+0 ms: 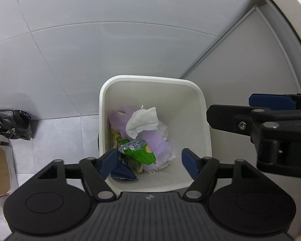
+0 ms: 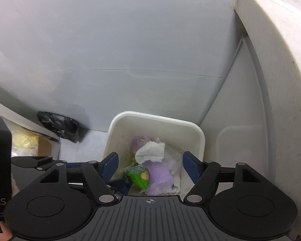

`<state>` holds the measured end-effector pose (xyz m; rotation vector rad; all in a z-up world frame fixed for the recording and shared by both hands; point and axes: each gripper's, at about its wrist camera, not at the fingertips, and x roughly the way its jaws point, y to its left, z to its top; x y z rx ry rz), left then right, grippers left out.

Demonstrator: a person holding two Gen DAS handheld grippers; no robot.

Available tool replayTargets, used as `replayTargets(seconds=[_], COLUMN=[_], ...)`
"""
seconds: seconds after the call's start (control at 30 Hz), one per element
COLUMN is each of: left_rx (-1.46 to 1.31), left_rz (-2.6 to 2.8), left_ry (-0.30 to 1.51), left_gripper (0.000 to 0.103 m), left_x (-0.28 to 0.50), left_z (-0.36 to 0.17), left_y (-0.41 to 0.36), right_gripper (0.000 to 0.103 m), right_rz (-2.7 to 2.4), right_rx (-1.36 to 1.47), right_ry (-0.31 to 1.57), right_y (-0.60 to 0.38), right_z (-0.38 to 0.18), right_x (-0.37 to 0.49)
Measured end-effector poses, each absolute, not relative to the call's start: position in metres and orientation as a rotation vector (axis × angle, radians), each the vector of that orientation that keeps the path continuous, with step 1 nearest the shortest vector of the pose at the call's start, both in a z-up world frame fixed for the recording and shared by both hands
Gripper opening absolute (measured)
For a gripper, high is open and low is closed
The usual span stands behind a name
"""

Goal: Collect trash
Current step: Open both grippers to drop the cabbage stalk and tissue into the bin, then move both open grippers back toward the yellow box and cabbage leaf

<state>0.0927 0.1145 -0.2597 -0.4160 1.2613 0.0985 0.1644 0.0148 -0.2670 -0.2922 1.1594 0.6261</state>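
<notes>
A white square trash bin (image 1: pixel 202 108) stands on the floor against the wall; it also shows in the right wrist view (image 2: pixel 198 134). Inside lie a white tissue (image 1: pixel 143 122), a purple plastic bag (image 1: pixel 160 146), a green snack wrapper (image 1: pixel 139 153) and a dark blue wrapper (image 1: pixel 123 170). My left gripper (image 1: pixel 150 162) hangs open and empty just above the bin's near rim. My right gripper (image 2: pixel 150 166) is open and empty above the bin too; its fingers (image 1: pixel 271 102) show at the right of the left wrist view.
A crumpled black plastic bag (image 1: pixel 10 124) lies on the floor left of the bin, also in the right wrist view (image 2: pixel 59 126). A cardboard box (image 1: pixel 0 168) sits at the far left. A white cabinet or fixture (image 2: pixel 281 100) rises on the right.
</notes>
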Motion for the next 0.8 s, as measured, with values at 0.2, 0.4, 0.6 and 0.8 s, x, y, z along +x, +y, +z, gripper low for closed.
replayTargets(seconds=[0.2, 0.4, 0.6, 0.8], left_rx=[-0.395, -0.392, -0.400, -0.394], left_rz=[0.110, 0.138, 0.144, 0.154], left_ry=[1.260, 1.262, 1.273, 1.268], left_gripper=[0.081, 0.092, 0.100, 0.102], left_x=[0.090, 0.088, 0.086, 0.082], left_z=[-0.251, -0.245, -0.237, -0.223], left_y=[0.115, 0.116, 0.119, 0.119], right_gripper=[0.078, 0.084, 0.089, 0.090], right_rz=[0.659, 0.693, 0.711, 0.723], right_rx=[-0.297, -0.287, -0.295, -0.290], right_ry=[1.137, 1.094, 1.030, 0.962], right_y=[0.018, 0.007, 0.002, -0.006], right_z=[-0.253, -0.225, -0.196, -0.171], right_x=[0.161, 0.157, 0.147, 0.132])
